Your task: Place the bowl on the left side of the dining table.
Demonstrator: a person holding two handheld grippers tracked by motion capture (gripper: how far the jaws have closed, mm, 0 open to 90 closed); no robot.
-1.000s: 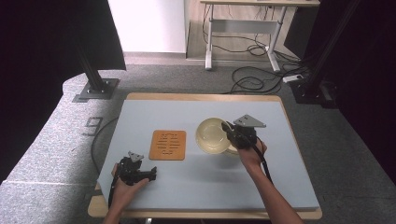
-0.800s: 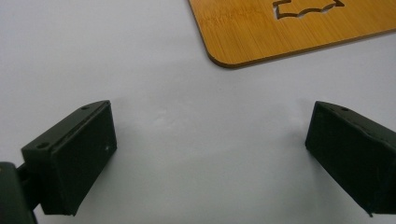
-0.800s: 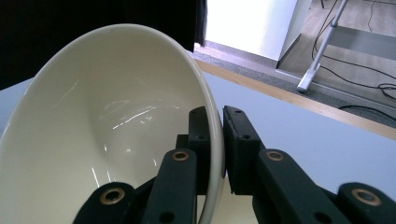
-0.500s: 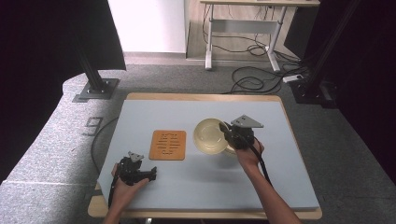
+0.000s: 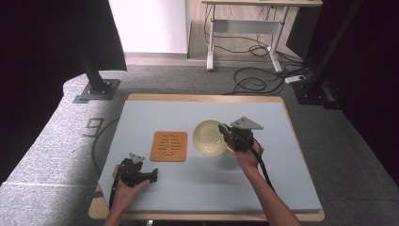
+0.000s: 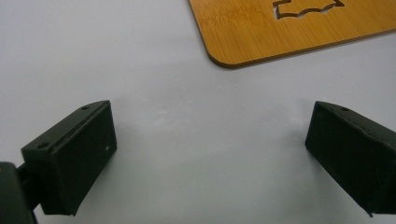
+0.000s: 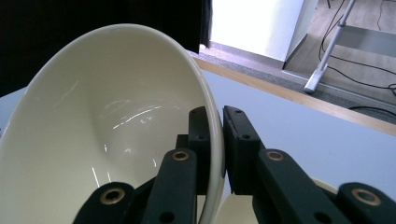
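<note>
While the right tongs (image 7: 215,140) pinch the rim of a glossy cream ceramic bowl (image 7: 116,140), tilting it above the pale blue worktop (image 5: 282,155) just right of a square bamboo trivet (image 5: 169,146), the left tongs (image 6: 210,154) rest near the front edge, jaws wide apart and empty.

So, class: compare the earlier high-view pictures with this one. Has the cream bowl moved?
No. The cream bowl keeps the same gap to the wooden trivet, with the right tool clamped on its rim.
</note>
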